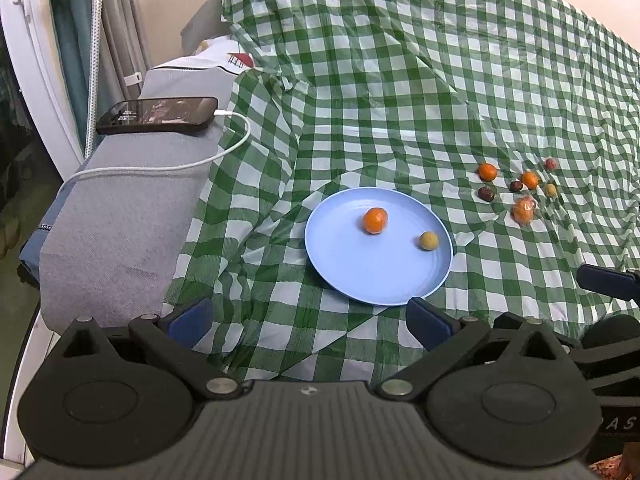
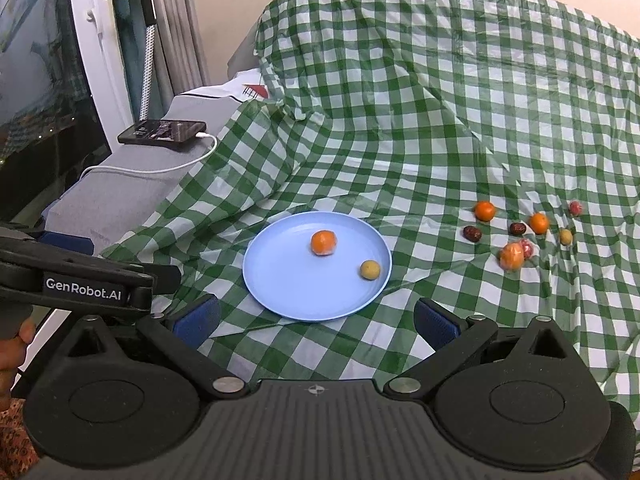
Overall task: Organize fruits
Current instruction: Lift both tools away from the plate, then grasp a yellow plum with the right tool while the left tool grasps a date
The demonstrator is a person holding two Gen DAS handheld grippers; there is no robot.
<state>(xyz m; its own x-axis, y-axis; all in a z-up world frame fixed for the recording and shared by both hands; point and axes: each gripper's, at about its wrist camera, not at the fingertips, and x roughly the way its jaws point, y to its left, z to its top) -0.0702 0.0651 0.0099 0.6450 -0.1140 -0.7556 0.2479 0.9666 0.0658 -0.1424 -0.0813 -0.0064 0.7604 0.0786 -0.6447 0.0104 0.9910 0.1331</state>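
A light blue plate (image 1: 360, 280) (image 2: 280, 288) lies on the green checked cloth and holds an orange (image 1: 375, 220) (image 2: 323, 242) and a small yellow-brown fruit (image 1: 428, 240) (image 2: 370, 269). To its right on the cloth sits a loose cluster of several fruits: oranges (image 1: 488, 171) (image 2: 485, 211), dark red dates (image 1: 486, 194) (image 2: 472, 234), a wrapped orange (image 1: 524, 210) (image 2: 511, 257) and small pale ones (image 2: 565, 236). My left gripper (image 1: 310, 318) hovers open just short of the plate's near rim, empty. My right gripper (image 2: 316, 318) is also open and empty, near the plate's front edge.
A grey cushioned ledge (image 1: 120, 208) at the left carries a phone (image 1: 158, 115) (image 2: 164, 131) on a white charging cable (image 1: 168, 166). The checked cloth (image 1: 400, 80) rises over a bulky shape behind. Curtains and a white frame stand far left. A hand (image 2: 16, 344) shows at the left edge.
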